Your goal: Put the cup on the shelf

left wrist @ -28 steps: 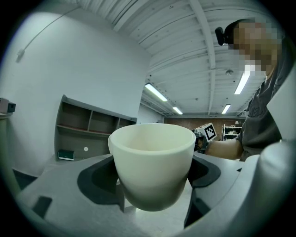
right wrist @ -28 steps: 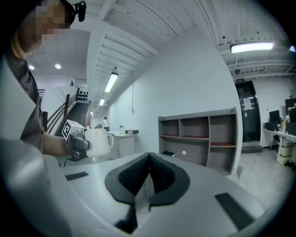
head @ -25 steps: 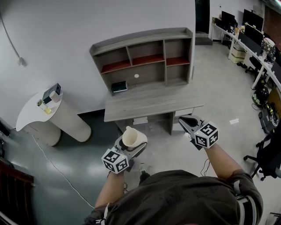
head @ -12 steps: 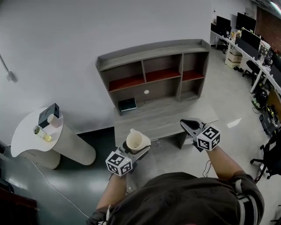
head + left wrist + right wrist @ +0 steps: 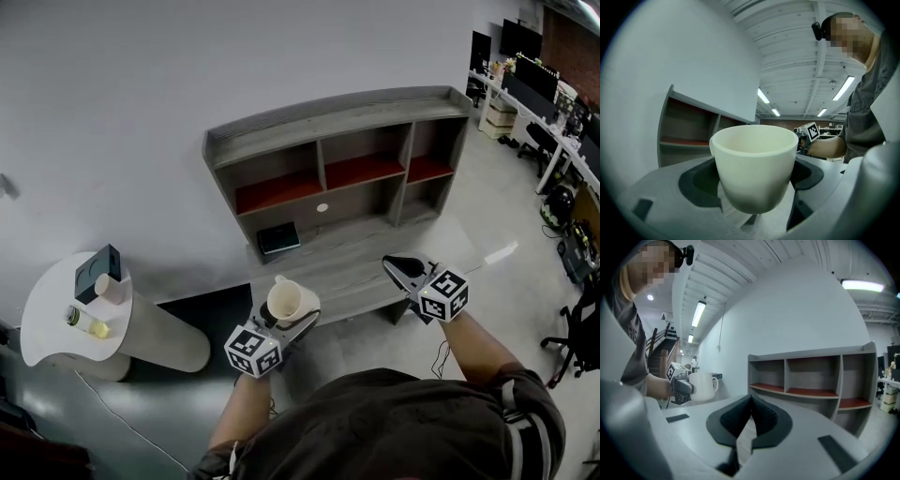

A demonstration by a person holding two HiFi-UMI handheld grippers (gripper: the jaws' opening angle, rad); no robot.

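Seemingly ceramic, smooth, tapered cream-white cup

Items on round table too small to tell; dark flat object unclear.

Looks like an open-plan office or lab in a converted industrial building: off to the right there's a row of desks with monitors and black office chairs, with a brick wall behind them. The floor is bare polished grey, a plain grey desk carries a shelf along its back edge against a blank white wall, and a small round white table stands to the left. The gripper views add a ribbed white ceiling with long tube lights and a staircase further off.
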